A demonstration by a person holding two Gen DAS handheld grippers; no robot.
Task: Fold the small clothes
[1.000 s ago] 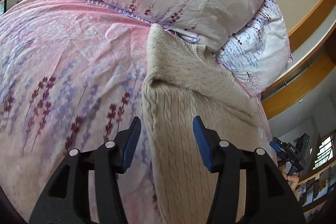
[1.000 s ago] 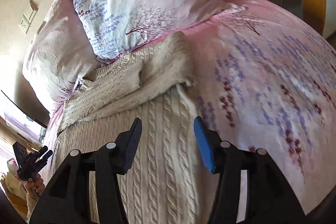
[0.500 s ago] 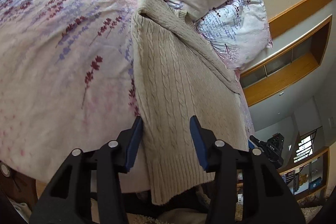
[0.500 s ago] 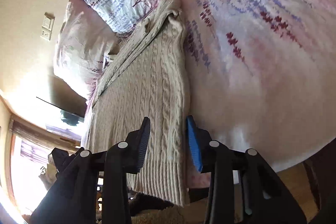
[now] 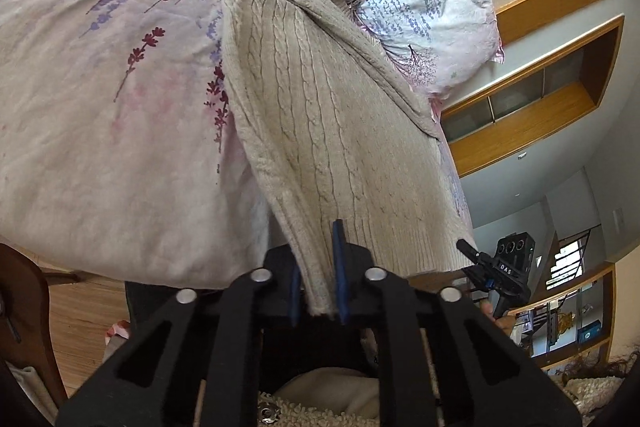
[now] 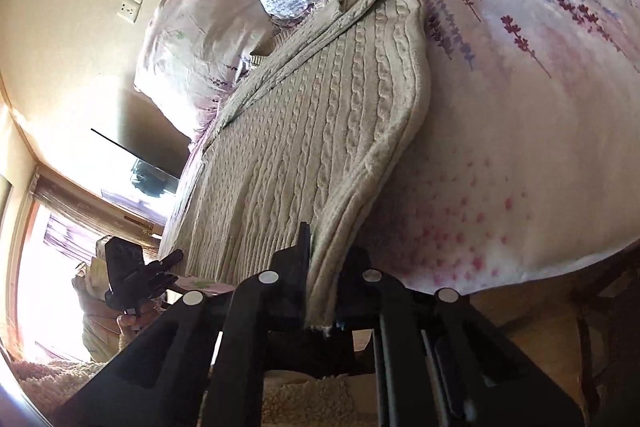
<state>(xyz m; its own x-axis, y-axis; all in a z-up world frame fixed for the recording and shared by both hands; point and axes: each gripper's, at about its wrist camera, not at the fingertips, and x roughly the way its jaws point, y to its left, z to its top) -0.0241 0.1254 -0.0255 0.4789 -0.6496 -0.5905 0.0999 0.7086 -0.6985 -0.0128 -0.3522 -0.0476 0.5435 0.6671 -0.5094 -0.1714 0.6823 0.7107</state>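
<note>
Sweater [image 5: 320, 115] lies lengthwise on the bed [image 5: 100, 115]; collar end against the pillows [image 5: 424, 11], ribbed hem at the bed's near edge, overhanging it; long axis runs from the hem straight away from both grippers toward the pillows; sleeves look already folded across the upper body.

Left gripper [image 5: 316, 287]: fingers [image 5: 339, 267] closed down to fabric thickness on the hem's left corner. Right gripper [image 6: 320, 291]: same, pinched on the hem's right corner; its right pad is mostly hidden by the knit. Each gripper shows at the far hem corner in the other's view, so the two sit at opposite ends of the hem, level with each other; neither is nearer the collar.

Judgement: the coming move is hem-to-collar, a half fold along the long axis; both corners need to travel together away from the bed edge toward the pillows, keeping the hem square; uneven travel would skew the fold; the thick cable knit may sag in the middle between the grips.
</note>
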